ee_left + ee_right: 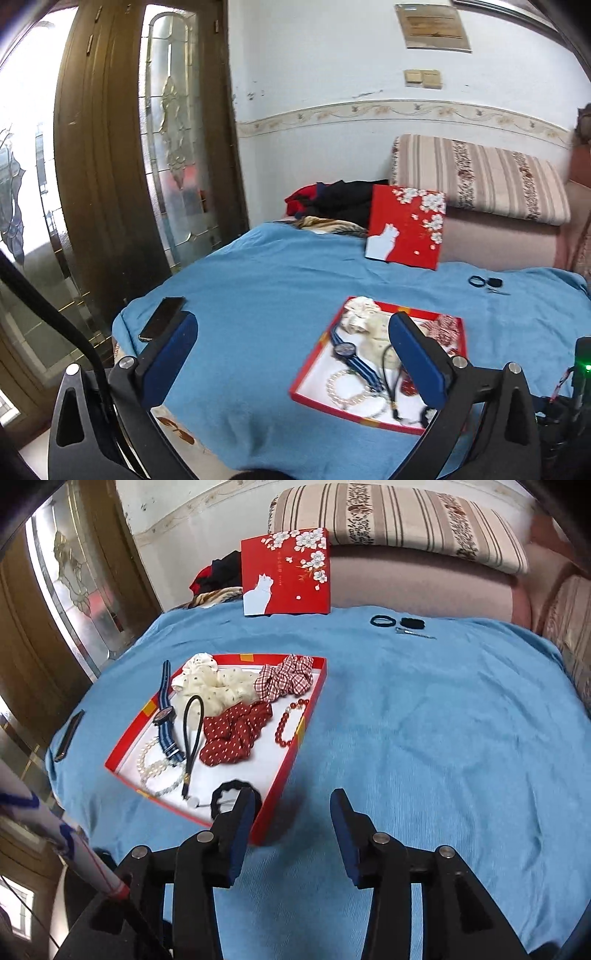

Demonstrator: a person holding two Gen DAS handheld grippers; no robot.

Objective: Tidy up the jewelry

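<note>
A red tray (275, 797) lies on the blue cloth, holding a striped watch (164, 714), pearl bracelets (151, 760), a red bead bracelet (288, 723), several scrunchies and a black hair tie (227, 790) at its near corner. My right gripper (292, 794) hovers open over that near corner, nothing between its fingers. My left gripper (291, 321) stands wide open above the cloth, left of the tray (314, 356), empty; its right finger hides part of the contents. Two black hair ties (382, 620) and a hairpin (413, 633) lie loose on the cloth at the far right.
The red lid with a white cat (288, 572) leans against the sofa behind the table. A dark phone (162, 317) lies near the table's left edge. Clothes are piled at the back left. A glass door stands to the left.
</note>
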